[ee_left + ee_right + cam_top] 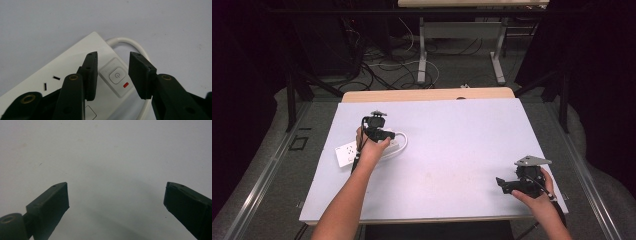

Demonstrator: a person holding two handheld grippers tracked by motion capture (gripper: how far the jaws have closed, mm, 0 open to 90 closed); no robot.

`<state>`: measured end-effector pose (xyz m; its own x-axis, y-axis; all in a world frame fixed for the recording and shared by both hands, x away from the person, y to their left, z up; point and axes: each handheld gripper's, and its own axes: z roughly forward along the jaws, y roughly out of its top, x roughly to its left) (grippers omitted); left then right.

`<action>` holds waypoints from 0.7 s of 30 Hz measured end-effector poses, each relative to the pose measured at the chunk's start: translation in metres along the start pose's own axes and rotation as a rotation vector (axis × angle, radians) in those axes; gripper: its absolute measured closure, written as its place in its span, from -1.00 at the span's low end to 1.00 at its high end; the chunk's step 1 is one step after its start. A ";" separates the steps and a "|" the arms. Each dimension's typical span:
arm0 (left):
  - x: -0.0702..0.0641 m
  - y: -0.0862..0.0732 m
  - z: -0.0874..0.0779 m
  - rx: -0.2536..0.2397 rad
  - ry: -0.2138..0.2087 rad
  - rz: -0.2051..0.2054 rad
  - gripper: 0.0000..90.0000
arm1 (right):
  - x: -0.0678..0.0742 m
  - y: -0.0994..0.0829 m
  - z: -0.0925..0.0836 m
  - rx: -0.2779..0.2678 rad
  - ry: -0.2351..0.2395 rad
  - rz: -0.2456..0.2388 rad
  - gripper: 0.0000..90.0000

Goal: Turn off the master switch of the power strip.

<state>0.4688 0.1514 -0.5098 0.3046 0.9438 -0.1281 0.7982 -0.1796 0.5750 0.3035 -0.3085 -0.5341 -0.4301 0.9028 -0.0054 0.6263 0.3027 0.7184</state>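
Observation:
A white power strip (346,152) lies on the left part of the pale table (452,135), its white cable (402,143) looping to the right. My left gripper (382,135) hovers over the strip's cable end. In the left gripper view its jaws stand apart on either side of the strip's power button (116,75), which has a red indicator (126,85) beside it; the left gripper (113,57) is open and its pads press on nothing. My right gripper (503,184) rests near the table's front right corner. It (116,186) is wide open over bare tabletop.
The table's wooden far edge (427,94) shows behind the pale mat. Beyond it, on the floor, stand another desk's metal legs (422,55) among tangled cables (382,67). Dark frame bars (292,95) flank the table on both sides.

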 end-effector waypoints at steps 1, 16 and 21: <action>0.000 0.000 0.000 -0.002 0.004 0.014 0.29 | 0.000 0.000 0.000 0.000 -0.001 0.000 -0.87; 0.000 -0.002 -0.007 -0.051 0.019 0.057 -0.17 | 0.001 0.000 0.000 -0.004 -0.004 0.003 -0.87; 0.001 -0.004 -0.013 -0.063 -0.001 0.042 -0.29 | 0.001 0.000 -0.001 -0.006 -0.007 -0.002 -0.87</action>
<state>0.4594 0.1561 -0.5019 0.3381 0.9354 -0.1037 0.7505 -0.2015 0.6294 0.3030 -0.3081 -0.5335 -0.4267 0.9043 -0.0114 0.6215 0.3023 0.7227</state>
